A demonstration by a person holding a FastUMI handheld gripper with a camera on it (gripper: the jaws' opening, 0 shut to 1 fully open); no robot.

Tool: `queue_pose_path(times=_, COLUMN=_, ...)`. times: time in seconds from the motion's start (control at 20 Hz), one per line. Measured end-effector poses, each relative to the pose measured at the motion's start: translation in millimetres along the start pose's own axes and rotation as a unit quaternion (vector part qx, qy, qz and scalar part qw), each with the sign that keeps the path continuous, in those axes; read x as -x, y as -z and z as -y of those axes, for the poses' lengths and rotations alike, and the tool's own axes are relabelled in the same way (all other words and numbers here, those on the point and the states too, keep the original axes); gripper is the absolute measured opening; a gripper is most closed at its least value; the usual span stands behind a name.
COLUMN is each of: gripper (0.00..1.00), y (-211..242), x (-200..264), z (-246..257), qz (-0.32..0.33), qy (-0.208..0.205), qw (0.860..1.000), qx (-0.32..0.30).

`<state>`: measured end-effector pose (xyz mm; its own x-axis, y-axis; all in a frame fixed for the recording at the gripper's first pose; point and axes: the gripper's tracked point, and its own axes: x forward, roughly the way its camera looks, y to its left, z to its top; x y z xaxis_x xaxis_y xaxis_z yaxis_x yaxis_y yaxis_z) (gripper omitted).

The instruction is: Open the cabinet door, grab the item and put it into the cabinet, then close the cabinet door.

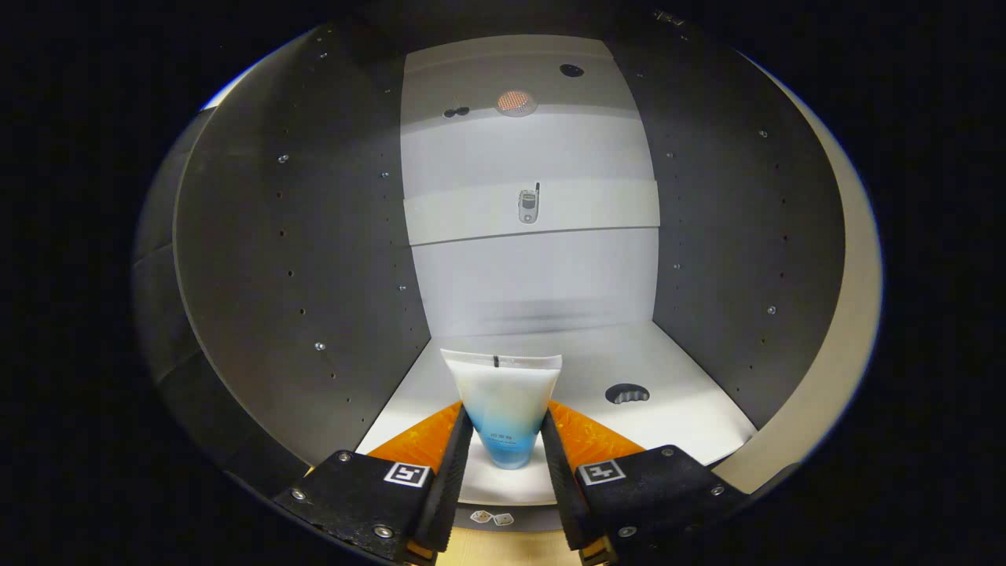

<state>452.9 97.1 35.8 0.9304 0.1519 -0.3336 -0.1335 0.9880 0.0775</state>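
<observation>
We saw the white plastic squeeze tube with a blue lower part (503,413) standing cap-down and flat crimped end up, pinched between the two fingers of the claw (505,440). Both fingers pressed on the tube's sides near its blue part, so the claw was closed on it. The tube sat at the near edge of the open dark grey cabinet (299,259), just over the front of its white bottom shelf (692,409), with the wide crimped end leaning slightly toward the far wall. We could not tell whether the cap touched the shelf.

To the right of the tube, a little farther in, a small dark ridged object (626,393) lay on the white shelf, apart from the tube. Beyond the tube rose the pale back panel (534,283) of the cabinet. Across it ran a lighter horizontal band (597,208), and in the middle of that band we saw a small picture of a grey flip phone (529,206). Higher up on the back panel were a round reddish dotted patch (516,102), a pair of small dark marks (456,112) to its left, and a dark oval spot (571,70) to its far right.

The dark side walls, left and right, carried rows of small holes and a few bright screw heads. Near us, below the shelf edge and between the fingers, a sticker with two small dice (491,517) showed above a strip of light wooden surface (503,546).
</observation>
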Motion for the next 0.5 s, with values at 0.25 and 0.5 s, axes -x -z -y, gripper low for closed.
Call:
queue_pose_path(times=0.25, gripper=0.76, y=-1, x=8, z=4, qz=0.005, qy=0.012, qw=1.000, qx=0.016)
queue_pose_path(times=0.5, gripper=0.93, y=-17, x=43, z=6, qz=0.037, qy=0.014, qw=0.999, qx=0.014)
